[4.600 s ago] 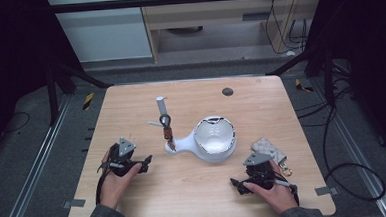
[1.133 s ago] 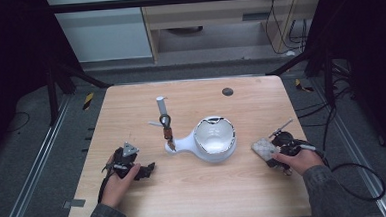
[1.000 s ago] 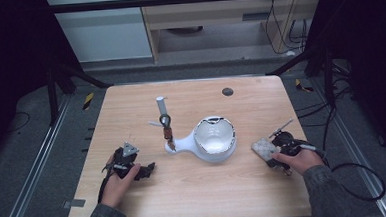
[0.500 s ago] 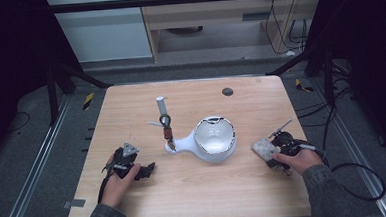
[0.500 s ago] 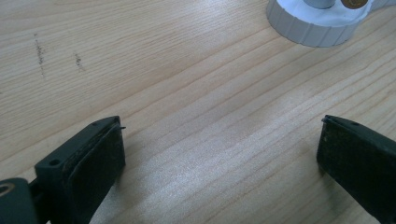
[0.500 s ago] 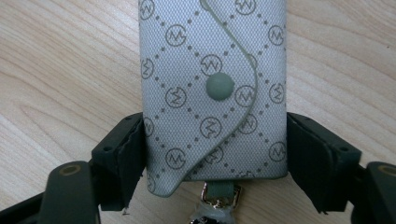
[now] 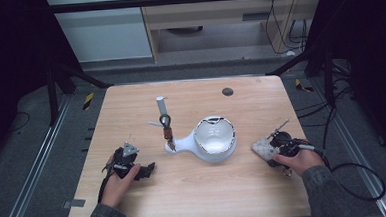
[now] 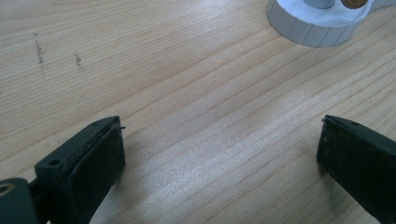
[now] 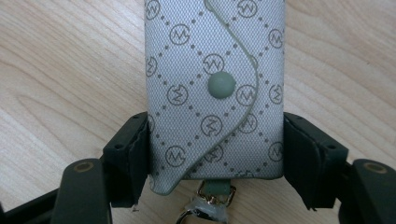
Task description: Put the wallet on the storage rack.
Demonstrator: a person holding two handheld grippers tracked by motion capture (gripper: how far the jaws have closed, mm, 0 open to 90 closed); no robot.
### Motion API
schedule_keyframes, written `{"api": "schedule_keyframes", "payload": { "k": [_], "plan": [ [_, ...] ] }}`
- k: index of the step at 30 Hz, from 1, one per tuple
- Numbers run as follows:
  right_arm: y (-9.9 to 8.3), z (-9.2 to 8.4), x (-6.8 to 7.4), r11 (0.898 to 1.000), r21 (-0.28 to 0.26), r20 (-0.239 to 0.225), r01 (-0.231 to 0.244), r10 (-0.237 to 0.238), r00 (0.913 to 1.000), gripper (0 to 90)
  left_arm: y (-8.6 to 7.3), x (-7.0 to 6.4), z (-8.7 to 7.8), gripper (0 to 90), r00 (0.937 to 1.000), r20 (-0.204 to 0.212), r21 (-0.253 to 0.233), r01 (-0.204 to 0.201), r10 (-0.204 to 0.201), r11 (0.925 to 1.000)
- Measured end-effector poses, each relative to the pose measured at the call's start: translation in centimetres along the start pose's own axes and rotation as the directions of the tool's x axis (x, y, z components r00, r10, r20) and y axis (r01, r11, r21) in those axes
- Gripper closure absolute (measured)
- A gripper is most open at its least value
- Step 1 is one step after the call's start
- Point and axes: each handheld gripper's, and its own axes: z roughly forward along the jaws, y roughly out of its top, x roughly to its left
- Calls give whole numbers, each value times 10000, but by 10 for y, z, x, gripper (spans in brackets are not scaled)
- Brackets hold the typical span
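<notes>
Pouch (image 9: 215, 93), grey-green with a printed monogram pattern and a snap button, sits between the pads of the right gripper (image 9: 215, 158), whose jaws have just been closing and now press its two long sides; a metal clasp (image 9: 205, 207) hangs from its near end. In the high view the right gripper (image 7: 278, 145) lies at the right edge of the table (image 7: 131, 106), with the pouch (image 7: 261, 148) on the wood just left of the hand. Left gripper (image 8: 219, 154) rests low on the table, jaws wide apart with bare wood between them. In the high view the left gripper (image 7: 134, 166) lies near the front left. Between the two stands a white bowl-shaped object (image 7: 213, 140). Compared with the earliest frame, the right hand has shifted from the front edge to the right side; the left hand is almost unchanged.
</notes>
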Motion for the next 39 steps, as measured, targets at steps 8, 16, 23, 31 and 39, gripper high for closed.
{"api": "schedule_keyframes", "payload": {
  "k": [8, 16, 23, 31, 39],
  "plan": [
    [6, -23, 11, 9981, -403, 236, 471, -461, 9987, 308, 0, 0, 0, 3, 10000, 8, 4, -23, 23, 10000],
    [14, -50, 25, 9905, -714, 552, 1173, -1135, 9920, 308, 0, 0, 0, 3, 10000, 13, -1, -29, 29, 10000],
    [21, -73, 37, 9798, -974, 807, 1744, -1669, 9827, 308, 0, 0, 0, 3, 10000, 20, 7, -35, 35, 10000],
    [31, -90, 50, 9677, -1153, 978, 2241, -2134, 9721, 308, 0, 0, 0, 3, 10000, 22, 8, -41, 41, 10000],
    [40, -100, 61, 9569, -1190, 1084, 2649, -2527, 9615, 308, 0, 0, 0, 3, 10000, 37, 12, -48, 48, 10000]
  ]
}}
